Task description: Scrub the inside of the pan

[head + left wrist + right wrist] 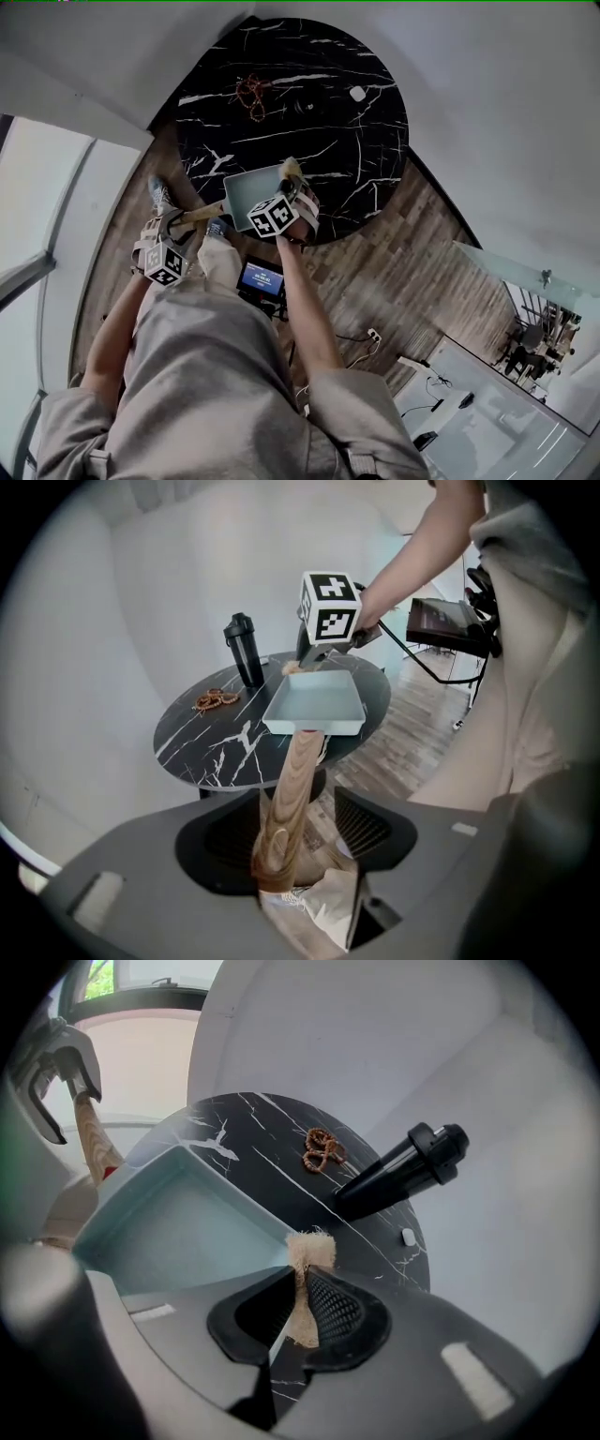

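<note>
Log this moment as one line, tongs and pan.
left tongs: open, pan handle between them | right tongs: shut on scrubber, near rim of pan | pan: on table

pan [314, 703]: smooth, matt | handle [294, 780]: grained wood | table [211, 741]: glossy marble | scrubber [310, 1249]: rough fibre

The pan [314, 705] is pale blue-green, and its handle [291, 789] is light wood with darker brown grain bands. The table [319, 103] is black marble run through with thin white veins. The bottle [245, 649] is plain black, the string of beads [251, 97] reddish brown, the scrub pad [309, 1252] fuzzy beige. The left tongs [309, 832] and right tongs [298, 1302] are dark grey, and their marker cubes [273, 216] are patterned in black-and-white squares. The floor [375, 272] is brown wood planking.
</note>
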Demonstrator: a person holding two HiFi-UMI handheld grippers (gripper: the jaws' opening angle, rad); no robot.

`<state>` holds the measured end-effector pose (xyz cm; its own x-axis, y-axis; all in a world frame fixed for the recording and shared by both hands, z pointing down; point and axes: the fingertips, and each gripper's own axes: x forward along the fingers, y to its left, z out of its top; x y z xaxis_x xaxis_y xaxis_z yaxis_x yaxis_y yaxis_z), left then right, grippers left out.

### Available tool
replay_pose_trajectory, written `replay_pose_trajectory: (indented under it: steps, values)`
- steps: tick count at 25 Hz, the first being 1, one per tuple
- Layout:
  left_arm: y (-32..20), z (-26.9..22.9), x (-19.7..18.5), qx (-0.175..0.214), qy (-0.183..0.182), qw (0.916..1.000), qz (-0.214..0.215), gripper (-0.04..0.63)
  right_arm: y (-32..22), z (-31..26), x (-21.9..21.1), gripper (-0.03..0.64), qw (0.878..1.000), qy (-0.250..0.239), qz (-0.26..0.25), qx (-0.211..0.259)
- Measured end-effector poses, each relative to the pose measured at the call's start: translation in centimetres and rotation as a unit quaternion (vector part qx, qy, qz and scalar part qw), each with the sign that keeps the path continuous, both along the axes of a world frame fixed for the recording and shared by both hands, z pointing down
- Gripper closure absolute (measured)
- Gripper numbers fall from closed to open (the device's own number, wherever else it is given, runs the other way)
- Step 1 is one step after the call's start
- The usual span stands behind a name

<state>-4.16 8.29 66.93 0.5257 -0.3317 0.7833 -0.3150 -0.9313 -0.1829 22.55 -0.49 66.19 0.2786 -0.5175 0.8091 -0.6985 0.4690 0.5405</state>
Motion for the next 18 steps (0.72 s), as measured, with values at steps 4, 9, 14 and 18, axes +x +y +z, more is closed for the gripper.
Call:
replay_pose_trajectory:
  steps: [4,9,14,18]
  values:
    - [-0.4,0.6,-0.3,-0.005,0.001,1.0,-0.003,0.367,-0.3,1.2,-0.3,0.557,0.999,-0.017,0.011,-0.03]
    - [-1.1,1.1,-0.6,0.001,-0.002,0.9998,0.02,0.4,-0.8,2.2,-0.7,0.552,0.997,-0.038,0.029,-0.061]
    - [-1.0,1.3,-0.3,-0.006,0.004,0.999,0.044,0.419,-1.2,2.7,-0.9,0.551,0.994,-0.051,0.047,-0.081]
    - [-0.6,1.4,-0.3,-0.005,0.009,0.9985,0.053,0.463,-1.4,3.0,-1.2,0.549,0.99,-0.081,0.069,-0.096]
